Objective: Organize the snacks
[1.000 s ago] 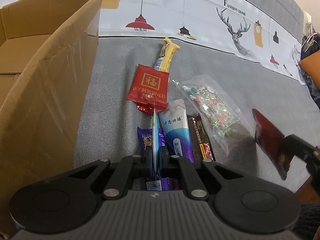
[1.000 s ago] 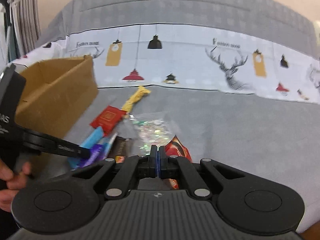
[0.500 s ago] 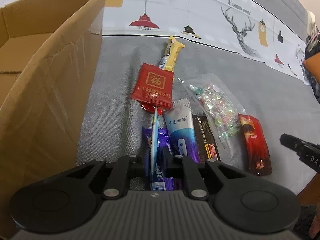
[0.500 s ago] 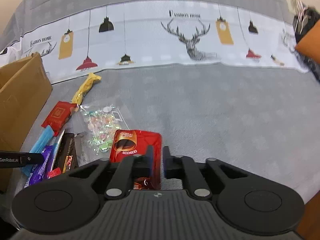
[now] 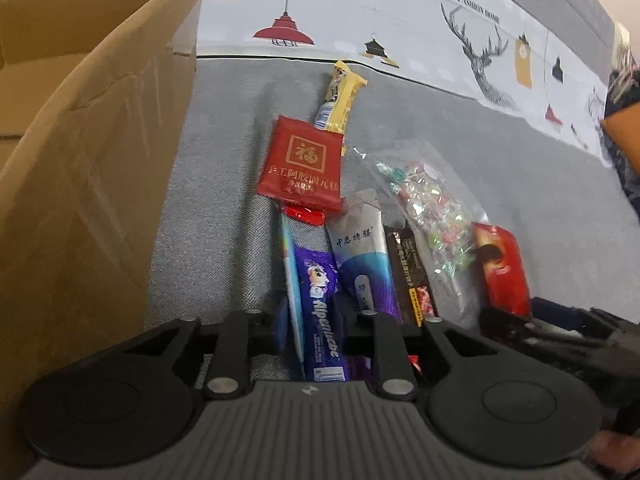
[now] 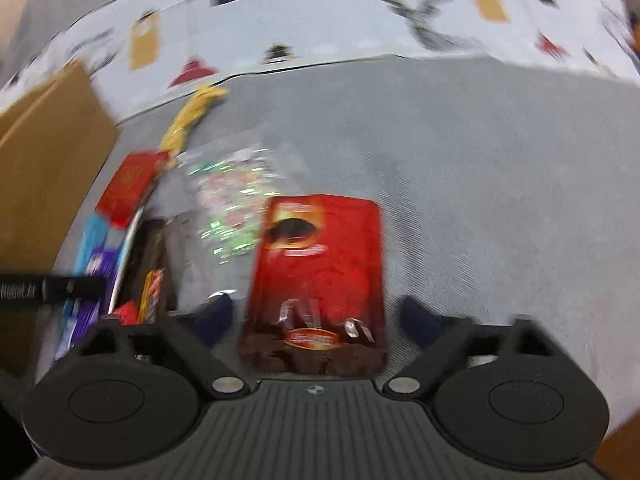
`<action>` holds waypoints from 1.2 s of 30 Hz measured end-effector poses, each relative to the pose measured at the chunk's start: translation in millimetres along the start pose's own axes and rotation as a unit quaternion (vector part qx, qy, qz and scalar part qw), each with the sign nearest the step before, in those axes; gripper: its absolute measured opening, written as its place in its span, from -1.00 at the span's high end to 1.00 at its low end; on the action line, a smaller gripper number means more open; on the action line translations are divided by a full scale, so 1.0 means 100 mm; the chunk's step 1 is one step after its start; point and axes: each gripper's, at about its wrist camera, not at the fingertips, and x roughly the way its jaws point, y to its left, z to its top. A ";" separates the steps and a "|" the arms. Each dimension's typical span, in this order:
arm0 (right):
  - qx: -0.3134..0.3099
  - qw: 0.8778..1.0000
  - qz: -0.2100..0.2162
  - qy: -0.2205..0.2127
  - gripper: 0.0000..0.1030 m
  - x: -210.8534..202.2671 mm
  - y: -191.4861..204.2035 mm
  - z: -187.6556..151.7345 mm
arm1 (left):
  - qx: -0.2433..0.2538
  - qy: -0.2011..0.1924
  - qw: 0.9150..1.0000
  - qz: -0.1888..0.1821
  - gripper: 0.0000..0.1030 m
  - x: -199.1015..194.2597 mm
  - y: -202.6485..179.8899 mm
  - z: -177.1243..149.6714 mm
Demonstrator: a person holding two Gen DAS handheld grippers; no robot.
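A: Black fingers of the right gripper (image 6: 316, 320) stand wide apart, and the red chocolate pouch (image 6: 320, 272) lies flat on the grey cloth (image 6: 480, 200) between them, touching neither, as far as the blur allows me to see.

B: And the left gripper (image 5: 310, 320)?

A: Its jaws are also apart. The purple bar (image 5: 320, 304) and a thin light-blue packet (image 5: 293, 288) lie between them on the cloth, not clamped.

B: So which step is this?

A: I judge it is the laying out. The snacks form a row near the tongs: purple bar, silver-blue sachet (image 5: 362, 256), dark bar (image 5: 408, 272), clear candy bag (image 5: 428, 204), and the red pouch at the right end. Farther away are the red square packet (image 5: 302, 164) and the yellow bar (image 5: 340, 96).

B: What does the next move ask?

A: Probably both tongs must draw back without dragging the packets, then choose the next snack. The cardboard box (image 5: 80, 160) stands at the left, open, just beside the row; perhaps the snacks go there, but I cannot be sure.

B: Any writing?

A: The purple bar reads "Alpenliebe". The red square packet has a gold "福" with Chinese characters under it. The wall cloth (image 5: 400, 8) behind says "Fashion Home", with a deer and lamps. The silver-blue sachet has Chinese text too small for me.
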 end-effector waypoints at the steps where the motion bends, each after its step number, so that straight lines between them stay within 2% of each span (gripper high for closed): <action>1: -0.016 1.000 -0.006 -0.004 -0.30 -0.01 0.04 0.00 | -0.009 -0.004 1.000 0.001 0.60 -0.02 0.02 0.00; 3: -0.009 1.000 0.004 -0.012 -0.11 -0.06 0.03 0.02 | -0.016 -0.018 1.000 -0.006 0.60 -0.11 0.02 0.01; 5: 0.012 1.000 0.013 -0.017 0.07 -0.09 -0.04 0.03 | 0.002 -0.043 0.999 -0.007 0.60 -0.24 -0.05 0.02; 6: 0.023 0.999 0.013 -0.021 0.47 -0.12 -0.07 0.04 | 0.013 -0.055 0.998 -0.005 0.60 -0.30 -0.09 0.02; 7: 0.027 0.999 -0.001 -0.023 0.98 -0.14 -0.11 0.04 | 0.024 -0.064 0.998 -0.005 0.60 -0.34 -0.12 0.02; 9: 0.051 0.998 0.001 -0.028 1.00 -0.17 -0.20 0.05 | 0.033 -0.070 0.997 -0.008 0.60 -0.38 -0.16 0.01; 12: 0.061 0.998 0.005 -0.017 1.00 -0.15 -0.25 0.01 | 0.018 -0.050 0.999 -0.005 0.60 -0.30 -0.12 0.00; 13: 0.070 0.997 0.004 -0.017 0.91 -0.16 -0.27 0.01 | 0.010 -0.042 0.999 -0.002 0.60 -0.27 -0.09 -0.01; 15: 0.093 0.995 0.027 -0.023 0.87 -0.18 -0.29 0.02 | 0.002 -0.030 1.000 -0.001 0.60 -0.23 -0.04 -0.01; 16: 0.103 0.993 0.044 -0.028 0.61 -0.18 -0.29 0.03 | 0.004 -0.030 1.000 -0.003 0.60 -0.23 -0.04 -0.01; 17: 0.108 0.992 0.060 -0.032 0.14 -0.18 -0.27 0.04 | 0.006 -0.034 0.999 -0.003 0.60 -0.24 -0.04 -0.01; 18: 0.106 0.991 0.069 -0.034 -0.14 -0.17 -0.22 0.05 | 0.008 -0.039 0.999 -0.002 0.60 -0.25 -0.04 -0.01; 19: 0.104 0.992 0.068 -0.034 -0.58 -0.16 -0.17 0.08 | 0.009 -0.043 0.999 -0.003 0.60 -0.26 -0.04 0.00; 20: 0.103 0.992 0.068 -0.034 -0.70 -0.14 -0.12 0.09 | 0.010 -0.043 0.999 -0.004 0.60 -0.26 -0.04 0.01; 24: 0.139 0.985 0.102 -0.010 -0.74 0.03 0.02 0.16 | 0.005 -0.026 1.000 -0.003 0.59 -0.15 -0.01 0.04; 26: 0.148 0.984 0.095 -0.001 -0.94 0.13 0.10 0.18 | 0.006 -0.019 1.000 -0.005 0.59 -0.11 0.00 0.03; 28: 0.139 0.987 0.080 -0.009 -0.94 0.17 0.18 0.21 | 0.004 -0.020 1.000 -0.014 0.59 -0.12 0.01 0.03; 30: 0.118 0.992 0.040 -0.019 -0.36 0.18 0.22 0.24 | 0.003 -0.018 0.999 -0.029 0.58 -0.12 0.03 0.05; 31: 0.115 0.993 0.024 -0.022 0.09 0.17 0.20 0.25 | 0.007 -0.015 0.999 -0.029 0.58 -0.12 0.03 0.05; 32: 0.122 0.992 0.033 -0.024 0.62 0.16 0.16 0.26 | 0.013 -0.011 0.999 -0.028 0.55 -0.10 0.03 0.05; 33: 0.127 0.991 0.044 -0.023 0.93 0.15 0.12 0.26 | 0.017 -0.007 0.999 -0.026 0.54 -0.09 0.03 0.04; 34: 0.123 0.991 0.045 -0.020 1.00 0.15 0.09 0.26 | 0.019 -0.003 1.000 -0.022 0.54 -0.07 0.03 0.04; 36: 0.120 0.992 0.044 -0.014 1.00 0.14 0.05 0.24 | 0.024 0.001 1.000 -0.008 0.54 -0.05 0.01 0.03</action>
